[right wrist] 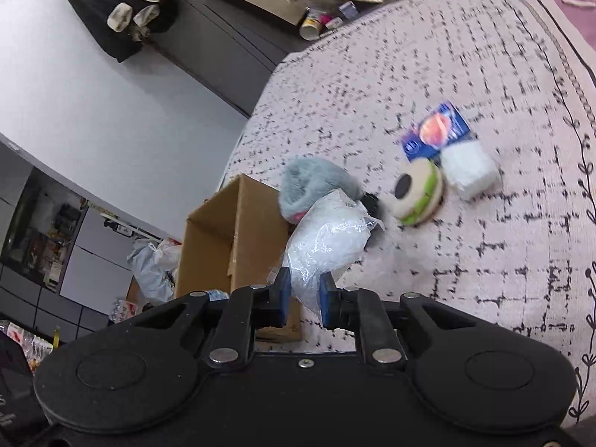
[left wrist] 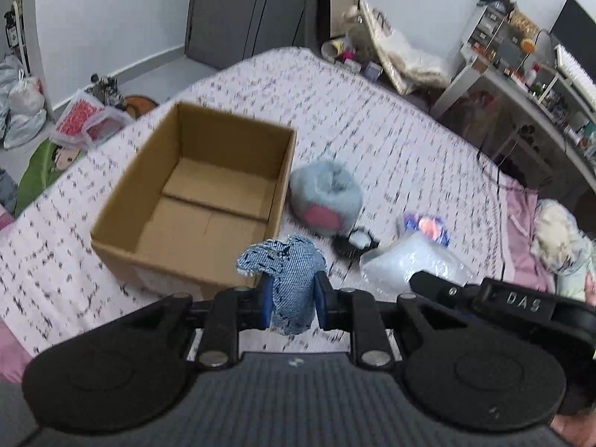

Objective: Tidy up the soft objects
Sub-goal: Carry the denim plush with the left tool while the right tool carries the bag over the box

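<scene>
The left gripper [left wrist: 291,295] has its jaws clenched on a blue denim scrap [left wrist: 288,279], held just in front of the open cardboard box [left wrist: 201,193] on the bed [left wrist: 391,119]. The right gripper [right wrist: 304,294] grips a clear plastic bag [right wrist: 327,238] beside the box, near the grey plush [right wrist: 309,182].

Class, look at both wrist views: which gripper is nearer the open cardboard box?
Left. The left gripper, clamping denim cloth, hangs just short of the cardboard box's near wall; the right gripper, gripping a plastic bag, sits beside it.
</scene>
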### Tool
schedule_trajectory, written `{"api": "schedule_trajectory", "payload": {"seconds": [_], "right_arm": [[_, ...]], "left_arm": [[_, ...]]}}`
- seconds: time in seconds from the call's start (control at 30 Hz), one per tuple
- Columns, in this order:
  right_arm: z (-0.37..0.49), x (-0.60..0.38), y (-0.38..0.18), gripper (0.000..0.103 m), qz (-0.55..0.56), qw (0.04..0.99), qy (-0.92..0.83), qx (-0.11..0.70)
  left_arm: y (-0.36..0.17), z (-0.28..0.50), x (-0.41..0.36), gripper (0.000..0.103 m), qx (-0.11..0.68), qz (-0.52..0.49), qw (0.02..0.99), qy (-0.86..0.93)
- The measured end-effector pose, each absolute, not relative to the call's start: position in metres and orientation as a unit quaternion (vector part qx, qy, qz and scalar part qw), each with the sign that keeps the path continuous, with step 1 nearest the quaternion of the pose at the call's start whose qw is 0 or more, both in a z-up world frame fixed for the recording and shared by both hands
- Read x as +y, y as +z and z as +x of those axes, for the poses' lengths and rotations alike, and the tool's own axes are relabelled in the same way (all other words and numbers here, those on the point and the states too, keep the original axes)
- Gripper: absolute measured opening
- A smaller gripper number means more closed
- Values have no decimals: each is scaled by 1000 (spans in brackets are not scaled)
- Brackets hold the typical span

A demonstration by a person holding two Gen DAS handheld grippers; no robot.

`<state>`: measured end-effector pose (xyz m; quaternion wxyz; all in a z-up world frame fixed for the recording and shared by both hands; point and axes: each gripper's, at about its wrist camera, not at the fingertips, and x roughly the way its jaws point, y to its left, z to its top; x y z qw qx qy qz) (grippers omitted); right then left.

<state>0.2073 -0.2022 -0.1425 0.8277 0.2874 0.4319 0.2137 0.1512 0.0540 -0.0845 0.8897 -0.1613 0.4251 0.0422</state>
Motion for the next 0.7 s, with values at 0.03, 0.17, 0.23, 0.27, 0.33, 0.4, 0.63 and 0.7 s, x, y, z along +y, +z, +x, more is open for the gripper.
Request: {"api": "schedule_trajectory", "payload": {"seconds": [0.03,0.17,0.23,0.27,0.33,0.4,0.63,0.7], "right_arm": [[208,-200,-139,16,285,831,216,427],[211,-191,-124,16,274,839,225,412],[212,-187,-119,16,270,843,227,407],[213,-185,-116,16,267,845,229,403],[215,-180,-111,16,264,847,234,399],[219,-175,-106,16,262,849,237,393],[233,-158,-92,16,251,860,240,373],[236,-153,-89,16,249,864,238,368]], "left_arm": [[-81,152,56,21,421,-162,891,42],[-69,159,62,21,405,-166,898,40],[-64,161,66,21,397,-166,902,40],[-62,164,68,21,394,-167,903,40],[-60,167,73,21,391,-169,904,40],[-58,171,78,21,389,-169,905,43],[-57,186,96,21,383,-180,905,45],[-57,192,102,21,381,-183,905,46]]}}
